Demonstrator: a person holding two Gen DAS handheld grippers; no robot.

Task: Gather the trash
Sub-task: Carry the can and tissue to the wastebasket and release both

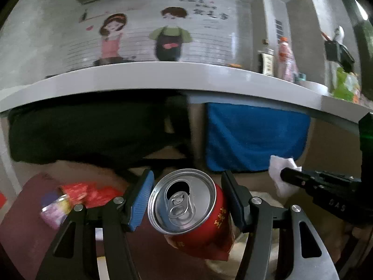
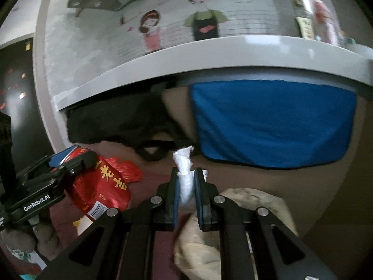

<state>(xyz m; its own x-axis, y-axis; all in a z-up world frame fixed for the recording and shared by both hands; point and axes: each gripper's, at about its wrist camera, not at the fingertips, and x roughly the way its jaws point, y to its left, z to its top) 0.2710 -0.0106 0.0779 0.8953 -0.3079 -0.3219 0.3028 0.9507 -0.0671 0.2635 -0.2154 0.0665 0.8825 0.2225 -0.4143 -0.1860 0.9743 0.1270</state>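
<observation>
- I see a white counter (image 1: 177, 74) curving across both views, with a tiled wall behind it bearing two cartoon figures (image 1: 144, 35).
- Bottles (image 1: 288, 58) stand at the counter's right end; a green bag (image 1: 345, 86) sits beyond them.
- Under the counter hang a blue cloth (image 1: 254, 137) on the right and a black cloth (image 1: 93, 130) on the left.
- Below, a dark red mat (image 1: 30, 221) carries red wrappers (image 1: 88, 192) and a purple packet (image 1: 54, 210). The floor past it is tan.
- The can (image 1: 186, 212) is red with gold characters, opened, silver top tilted toward my left camera. It is off the floor, between the left tongs' blue pads.
- The tissue (image 2: 185, 175) is white and crumpled, sticking up past the right tongs' tips, also clear of the floor.
- Left tongs (image 1: 186, 200): spread to the can's width, both pads pressed against its sides, gripping it.
- Right tongs (image 2: 186, 184): nearly closed, pinching the tissue.
- From the right camera, the left tongs and can lie at lower left, near the wrappers.
</observation>
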